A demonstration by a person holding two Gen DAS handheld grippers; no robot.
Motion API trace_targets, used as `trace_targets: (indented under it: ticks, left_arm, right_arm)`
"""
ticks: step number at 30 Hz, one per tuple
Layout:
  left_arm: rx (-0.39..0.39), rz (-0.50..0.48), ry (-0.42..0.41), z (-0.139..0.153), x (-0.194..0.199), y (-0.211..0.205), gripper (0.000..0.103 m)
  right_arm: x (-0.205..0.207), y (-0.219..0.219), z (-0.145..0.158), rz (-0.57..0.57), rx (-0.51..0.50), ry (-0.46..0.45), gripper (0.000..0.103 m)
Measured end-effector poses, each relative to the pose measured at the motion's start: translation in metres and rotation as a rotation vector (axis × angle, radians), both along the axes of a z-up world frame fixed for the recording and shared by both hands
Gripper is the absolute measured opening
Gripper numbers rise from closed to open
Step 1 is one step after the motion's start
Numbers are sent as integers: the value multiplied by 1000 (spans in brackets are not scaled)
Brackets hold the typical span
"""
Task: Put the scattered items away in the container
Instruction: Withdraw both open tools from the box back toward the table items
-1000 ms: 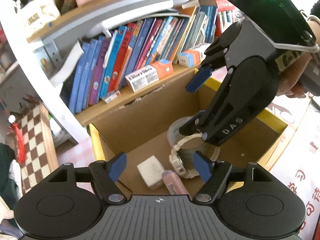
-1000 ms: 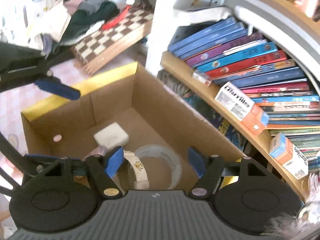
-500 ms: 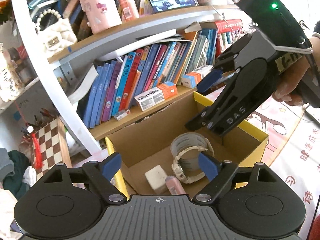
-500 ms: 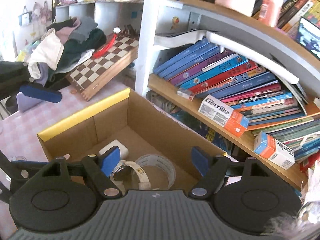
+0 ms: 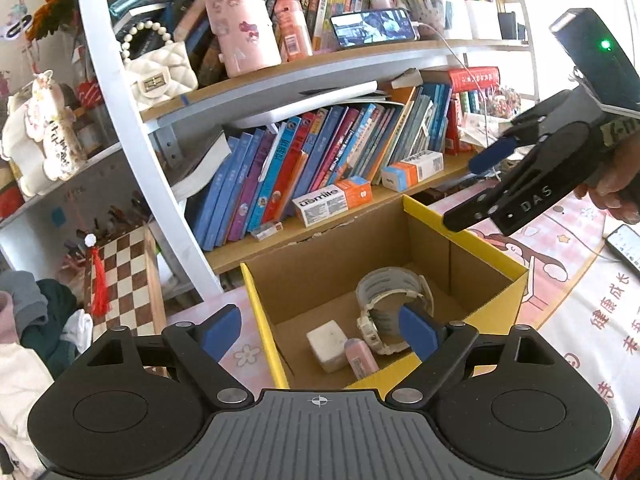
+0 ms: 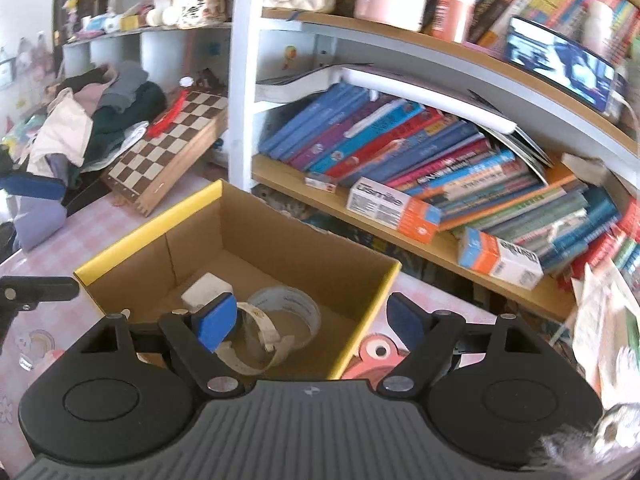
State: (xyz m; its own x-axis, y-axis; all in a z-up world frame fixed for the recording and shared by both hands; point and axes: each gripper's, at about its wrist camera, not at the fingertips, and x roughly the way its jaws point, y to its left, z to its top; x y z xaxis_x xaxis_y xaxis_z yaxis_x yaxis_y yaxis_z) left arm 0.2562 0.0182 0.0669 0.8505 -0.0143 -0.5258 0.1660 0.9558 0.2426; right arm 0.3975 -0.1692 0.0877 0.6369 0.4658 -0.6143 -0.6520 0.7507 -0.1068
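Observation:
A cardboard box with yellow rims [image 5: 460, 236] [image 6: 144, 236] stands on the pink table. Inside lie a roll of clear tape [image 5: 384, 286] [image 6: 286, 306], a white wristwatch [image 5: 370, 330] [image 6: 266, 336], a white block [image 5: 326, 344] [image 6: 206, 290] and a pink eraser [image 5: 360, 362]. My left gripper [image 5: 320, 330] is open and empty, raised above the box's near side. My right gripper [image 6: 310, 322] is open and empty above the box. In the left wrist view it [image 5: 484, 182] hangs over the box's far right corner.
A bookshelf with leaning books [image 5: 288, 168] and toothpaste boxes [image 5: 332, 200] [image 6: 392, 208] stands right behind the box. A chessboard [image 5: 120, 280] [image 6: 168, 148] and a clothes pile [image 6: 88, 120] lie to the left. A phone [image 5: 626, 246] lies at the table's right.
Both grippers have risen and pulled back from the box, so the box looks smaller and lower. The right gripper left the box interior. The watch stays inside.

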Motion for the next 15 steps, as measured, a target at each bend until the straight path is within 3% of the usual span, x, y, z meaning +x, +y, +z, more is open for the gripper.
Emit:
trace_targets:
  ticks: [15]
  left_arm:
    - [-48, 10, -24, 0, -45, 22, 89]
  right_arm:
    - [-55, -33, -5, -202, 38, 14, 83]
